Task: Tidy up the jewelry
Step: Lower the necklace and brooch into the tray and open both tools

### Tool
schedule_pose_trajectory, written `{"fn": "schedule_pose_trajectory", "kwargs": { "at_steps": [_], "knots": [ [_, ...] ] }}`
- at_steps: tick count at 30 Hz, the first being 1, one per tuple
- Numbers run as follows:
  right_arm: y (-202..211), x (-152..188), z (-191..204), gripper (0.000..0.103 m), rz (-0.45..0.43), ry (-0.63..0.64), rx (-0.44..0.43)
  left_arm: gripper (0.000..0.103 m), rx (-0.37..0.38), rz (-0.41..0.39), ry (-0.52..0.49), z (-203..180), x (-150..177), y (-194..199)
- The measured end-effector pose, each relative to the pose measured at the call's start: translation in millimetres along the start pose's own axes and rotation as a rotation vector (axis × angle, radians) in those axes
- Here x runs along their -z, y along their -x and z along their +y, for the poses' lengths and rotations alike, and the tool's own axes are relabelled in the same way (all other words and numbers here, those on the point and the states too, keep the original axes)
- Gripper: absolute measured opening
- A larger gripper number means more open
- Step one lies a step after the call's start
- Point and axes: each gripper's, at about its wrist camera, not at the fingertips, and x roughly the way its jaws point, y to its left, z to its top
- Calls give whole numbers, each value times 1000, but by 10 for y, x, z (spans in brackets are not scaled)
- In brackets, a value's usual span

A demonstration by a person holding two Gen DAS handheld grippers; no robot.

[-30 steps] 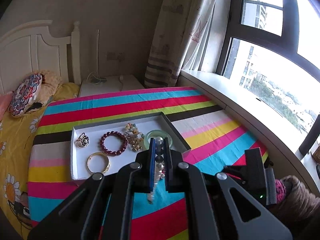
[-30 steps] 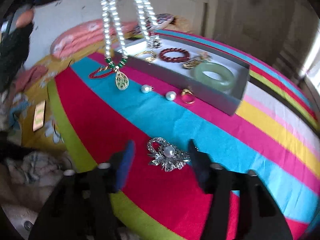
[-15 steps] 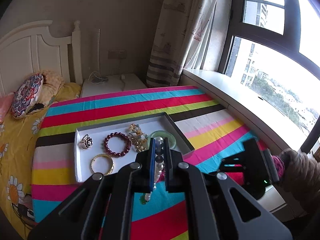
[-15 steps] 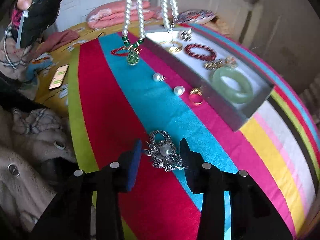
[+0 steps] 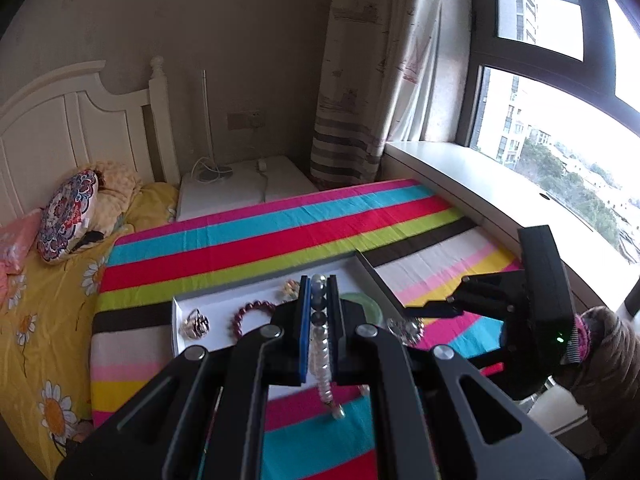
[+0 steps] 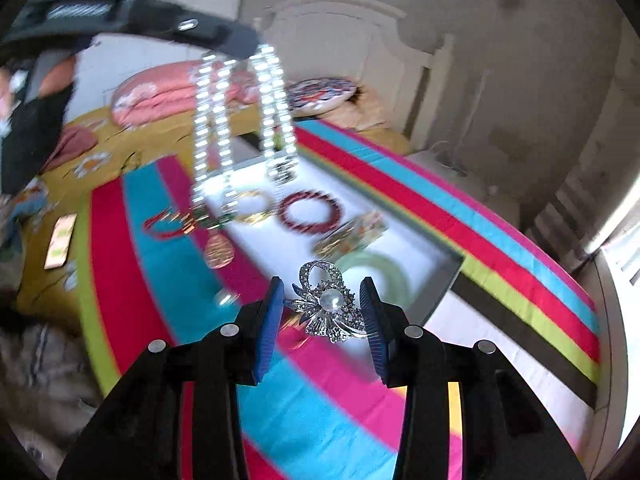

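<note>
My left gripper (image 5: 319,300) is shut on a pearl necklace (image 5: 322,354) that hangs above the tray's near edge; it also shows in the right wrist view (image 6: 240,120), its green pendant (image 6: 218,252) swinging low. My right gripper (image 6: 323,308) is shut on a silver brooch with a pearl centre (image 6: 330,302), lifted off the cloth near the tray; the brooch also shows in the left wrist view (image 5: 406,326). The white tray (image 6: 444,280) holds a dark red bead bracelet (image 6: 310,212), a gold bangle (image 6: 252,206), a green jade bangle (image 6: 384,276), a beaded charm piece (image 6: 352,236) and a ring (image 5: 195,323).
The striped cloth (image 5: 280,240) covers the table beside a bed with yellow bedding (image 5: 44,320). A red bracelet (image 6: 166,226) and a loose pearl (image 6: 224,299) lie on the cloth near the tray. A phone (image 6: 60,240) lies on the bedding. A window sill (image 5: 480,196) runs along the right.
My right gripper closed on the brooch and lifted it toward the tray. My left gripper carried the necklace closer over the tray.
</note>
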Motion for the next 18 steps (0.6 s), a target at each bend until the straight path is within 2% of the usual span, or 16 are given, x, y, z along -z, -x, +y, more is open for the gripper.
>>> {"fn": "schedule_pose_trajectory", "kwargs": {
  "at_steps": [5, 10, 18],
  "knots": [
    [-381, -202, -298, 38, 33, -107, 48, 7, -22, -18, 14, 88, -193, -143],
    [-738, -335, -541, 39, 77, -199, 94, 7, -28, -19, 12, 165, -208, -339],
    [-1151, -310, -649, 39, 173, -228, 106, 7, -47, 122, 6, 267, 215, -872]
  ]
}}
